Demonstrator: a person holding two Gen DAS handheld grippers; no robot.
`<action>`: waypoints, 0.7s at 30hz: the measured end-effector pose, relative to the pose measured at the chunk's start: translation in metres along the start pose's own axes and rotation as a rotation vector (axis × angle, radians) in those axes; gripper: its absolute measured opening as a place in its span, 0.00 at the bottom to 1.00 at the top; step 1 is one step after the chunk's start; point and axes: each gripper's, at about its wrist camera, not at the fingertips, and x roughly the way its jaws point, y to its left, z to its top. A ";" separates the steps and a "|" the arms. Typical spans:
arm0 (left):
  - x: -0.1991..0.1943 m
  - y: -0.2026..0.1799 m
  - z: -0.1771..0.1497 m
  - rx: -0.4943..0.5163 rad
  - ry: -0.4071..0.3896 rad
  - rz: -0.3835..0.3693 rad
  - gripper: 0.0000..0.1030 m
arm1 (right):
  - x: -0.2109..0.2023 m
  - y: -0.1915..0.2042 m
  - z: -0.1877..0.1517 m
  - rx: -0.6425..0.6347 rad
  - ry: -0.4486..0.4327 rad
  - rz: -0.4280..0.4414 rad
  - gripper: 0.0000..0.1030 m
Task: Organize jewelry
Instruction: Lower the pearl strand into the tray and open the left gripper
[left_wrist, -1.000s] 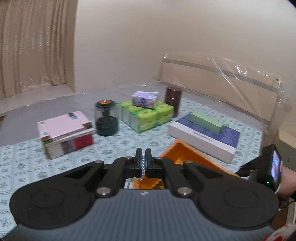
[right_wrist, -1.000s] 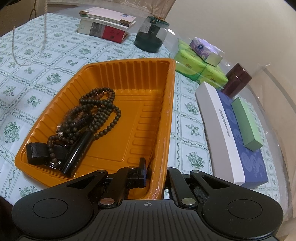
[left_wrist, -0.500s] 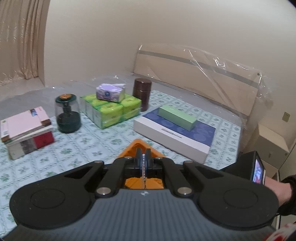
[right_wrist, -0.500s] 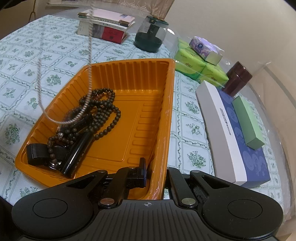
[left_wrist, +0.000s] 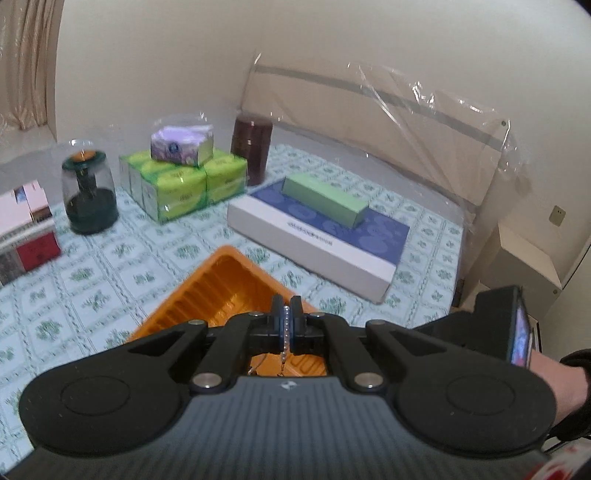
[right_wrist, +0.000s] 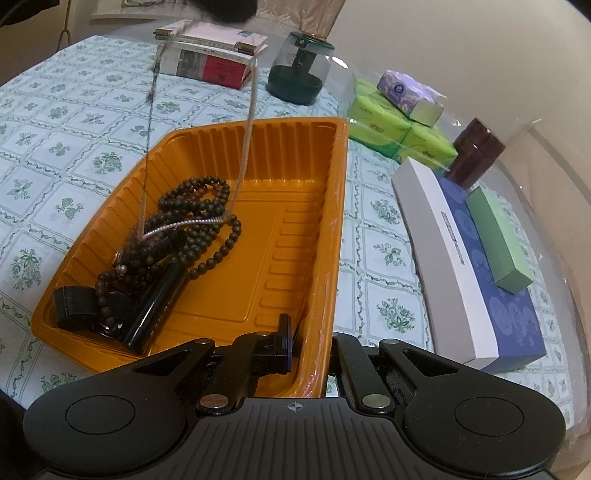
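An orange plastic tray sits on the patterned tablecloth; it also shows in the left wrist view. In it lie a dark wooden bead necklace and black items. My left gripper is shut on a thin pearl chain and holds it above the tray. In the right wrist view the chain hangs down as a loop, its low end resting on the beads. My right gripper is shut on the tray's near right rim.
Stacked books, a dark green glass jar, green tissue packs, a brown canister and a white-and-blue flat box with a green box on it stand beyond and to the right of the tray.
My left gripper has carried the pearl chain to the right, from beside the tray to over it. The chain's loop has come down onto the beads. The right gripper has kept still.
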 end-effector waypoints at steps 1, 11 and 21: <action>0.004 0.000 -0.002 -0.004 0.012 -0.001 0.02 | 0.001 -0.001 -0.001 0.003 0.000 0.002 0.04; 0.036 0.009 -0.023 -0.034 0.108 0.004 0.02 | 0.005 -0.006 -0.004 0.031 0.004 0.019 0.05; 0.041 0.023 -0.034 -0.078 0.140 0.052 0.24 | 0.009 -0.012 -0.008 0.055 0.003 0.038 0.05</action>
